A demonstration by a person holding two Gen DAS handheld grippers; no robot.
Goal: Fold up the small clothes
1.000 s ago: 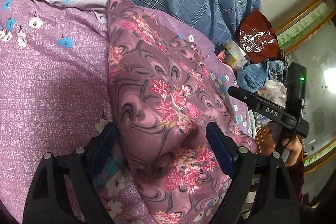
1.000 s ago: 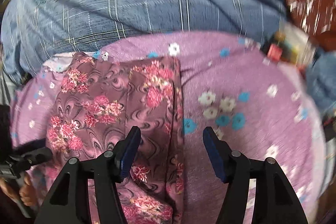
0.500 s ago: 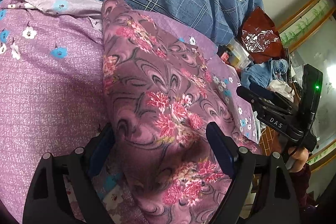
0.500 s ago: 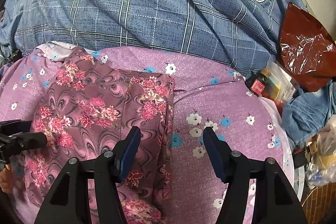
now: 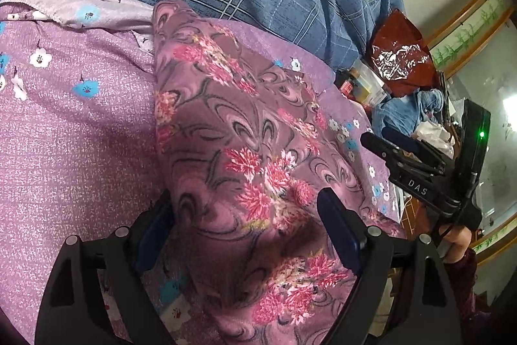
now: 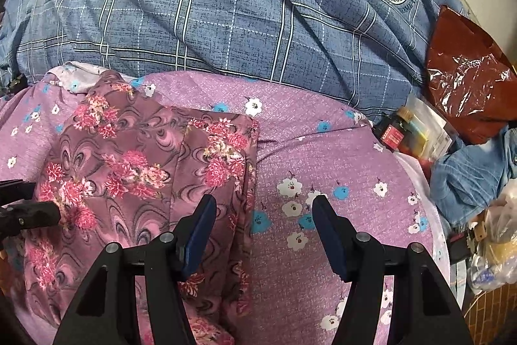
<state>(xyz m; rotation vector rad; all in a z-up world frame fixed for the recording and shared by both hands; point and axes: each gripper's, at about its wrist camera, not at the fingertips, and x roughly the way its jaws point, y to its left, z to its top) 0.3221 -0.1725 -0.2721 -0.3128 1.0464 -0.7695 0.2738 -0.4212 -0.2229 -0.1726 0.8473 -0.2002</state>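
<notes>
Left wrist view: the left gripper [image 5: 245, 235] stands with jaws wide apart astride the near end of a folded garment [image 5: 245, 131], clamped on nothing. The garment, a thin mauve cloth printed with pink flowers and swirls, lies on a lilac flowered bedsheet [image 5: 74, 151].

Right wrist view: the right gripper [image 6: 263, 235] hangs apart and empty over the garment's [image 6: 129, 177] right edge. A blue checked quilt [image 6: 226, 15] lies beyond the garment. Judged light, limp and slippery, the garment is best pinched at a corner or doubled edge.
</notes>
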